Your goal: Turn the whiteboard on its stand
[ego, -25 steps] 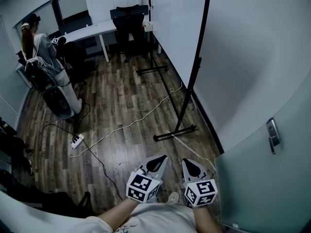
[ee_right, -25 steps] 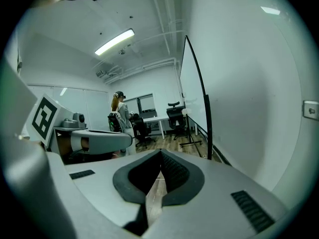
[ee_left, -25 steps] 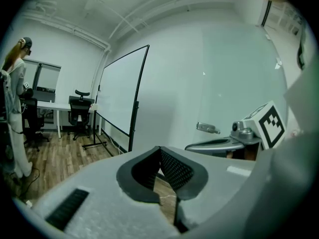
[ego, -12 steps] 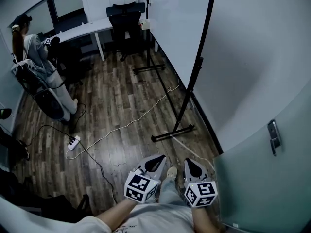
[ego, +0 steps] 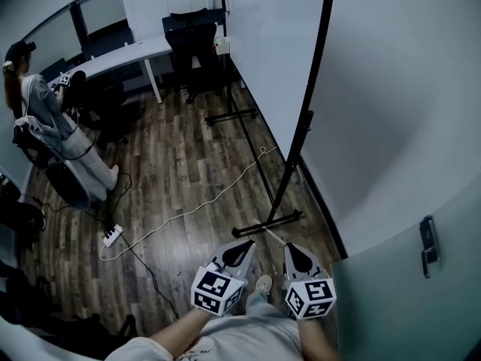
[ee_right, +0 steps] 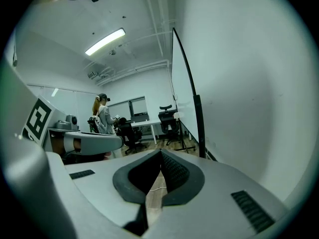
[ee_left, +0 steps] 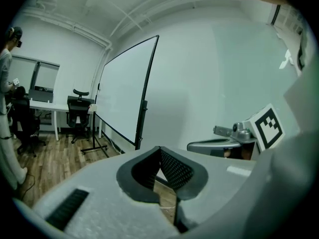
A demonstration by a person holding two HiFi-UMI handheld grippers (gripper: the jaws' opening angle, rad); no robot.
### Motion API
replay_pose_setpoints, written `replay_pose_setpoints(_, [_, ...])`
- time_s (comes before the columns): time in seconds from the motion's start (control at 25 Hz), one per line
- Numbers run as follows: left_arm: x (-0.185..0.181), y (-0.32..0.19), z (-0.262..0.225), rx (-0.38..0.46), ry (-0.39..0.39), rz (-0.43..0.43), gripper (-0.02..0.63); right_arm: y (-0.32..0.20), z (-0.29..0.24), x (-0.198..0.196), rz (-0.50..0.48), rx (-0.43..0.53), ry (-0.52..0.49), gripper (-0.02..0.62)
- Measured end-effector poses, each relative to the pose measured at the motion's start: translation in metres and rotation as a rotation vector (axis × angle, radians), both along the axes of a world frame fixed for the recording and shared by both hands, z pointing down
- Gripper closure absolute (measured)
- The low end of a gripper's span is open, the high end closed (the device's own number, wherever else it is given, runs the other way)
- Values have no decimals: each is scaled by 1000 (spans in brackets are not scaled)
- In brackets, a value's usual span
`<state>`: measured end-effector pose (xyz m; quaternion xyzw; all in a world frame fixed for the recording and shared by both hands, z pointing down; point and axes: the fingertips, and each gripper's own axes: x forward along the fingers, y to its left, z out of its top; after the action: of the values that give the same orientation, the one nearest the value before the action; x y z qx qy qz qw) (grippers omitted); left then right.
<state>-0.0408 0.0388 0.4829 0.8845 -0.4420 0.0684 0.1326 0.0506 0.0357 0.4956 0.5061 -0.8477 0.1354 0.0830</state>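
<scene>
The whiteboard point(ego: 263, 51) stands almost edge-on along the right wall, in a black frame with a post point(ego: 304, 119) and a floor foot point(ego: 267, 222). Both grippers are low in the head view, side by side and short of that foot, touching nothing. My left gripper point(ego: 248, 245) is shut with nothing in it, and so is my right gripper point(ego: 291, 248). In the left gripper view the left gripper point(ee_left: 159, 151) points past the whiteboard point(ee_left: 124, 93) ahead on the left. The right gripper point(ee_right: 160, 153) has the whiteboard's post point(ee_right: 198, 128) just right of its closed tips.
A person point(ego: 34, 111) stands at the far left near a white desk point(ego: 120, 51) and a black office chair point(ego: 192, 36). A power strip point(ego: 111, 236) and a white cable point(ego: 203, 198) lie on the wood floor. A door with a handle point(ego: 428, 247) is at right.
Both grippers and the camera have moved forward, so the whiteboard's near foot now lies closer to the jaws. Both jaws stayed shut. The person at left has shifted slightly.
</scene>
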Motion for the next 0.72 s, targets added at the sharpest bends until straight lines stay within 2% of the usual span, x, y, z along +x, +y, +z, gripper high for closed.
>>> replay_pose_setpoints(0.24, [26, -76, -13, 24, 2, -22, 595, -74, -13, 28, -18, 19, 10, 589])
replay_pose_setpoints(0.48, [56, -121, -17, 8, 16, -30, 595, -118, -16, 51, -39, 8, 15, 589])
replay_pose_setpoints(0.72, [51, -150, -22, 1, -3, -62, 595, -152, -21, 58, -29, 7, 8, 589])
